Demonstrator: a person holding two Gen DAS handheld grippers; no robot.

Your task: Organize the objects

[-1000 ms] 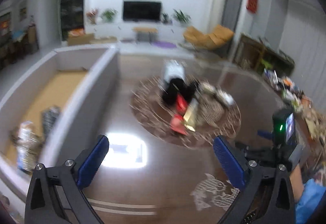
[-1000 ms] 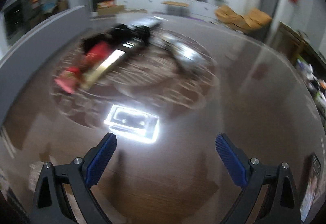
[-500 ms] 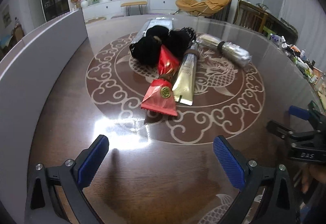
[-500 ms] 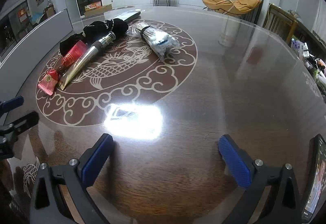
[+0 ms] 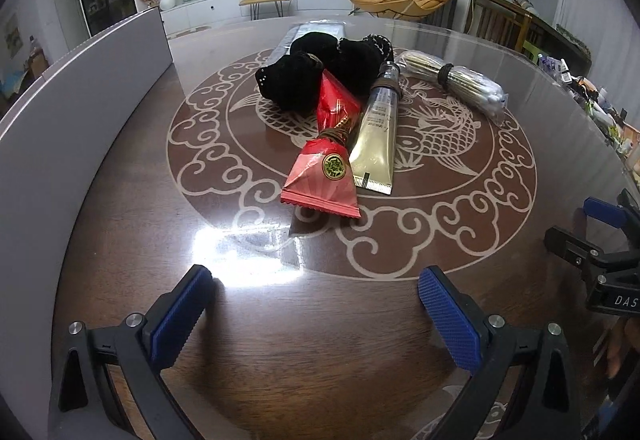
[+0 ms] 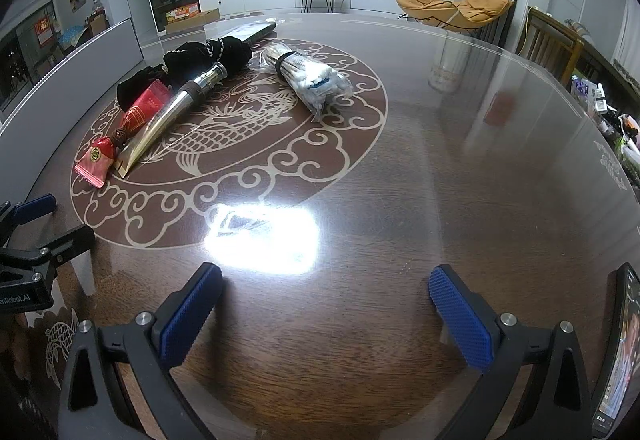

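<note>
left gripper point(image 5: 312, 304) – jaws apart, empty | red packet point(image 5: 326, 168) touching gold tube point(image 5: 378, 136) | black pouch point(image 5: 304, 80) behind them

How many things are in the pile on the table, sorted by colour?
Black: 1, velvet pouch
Red: 1, red packet
Gold: 1, gold tube
Clear: 2, bag of cotton swabs and flat packet
Total: 5

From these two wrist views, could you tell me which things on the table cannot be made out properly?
- Flat clear packet: left wrist view, mostly hidden behind the black pouches.
- Gold tube: its print is too small to read in both views.
- Phone: right wrist view, cut off by the right edge.
- Cotton swab bundle: its count is blurred by the wrapping.
</note>
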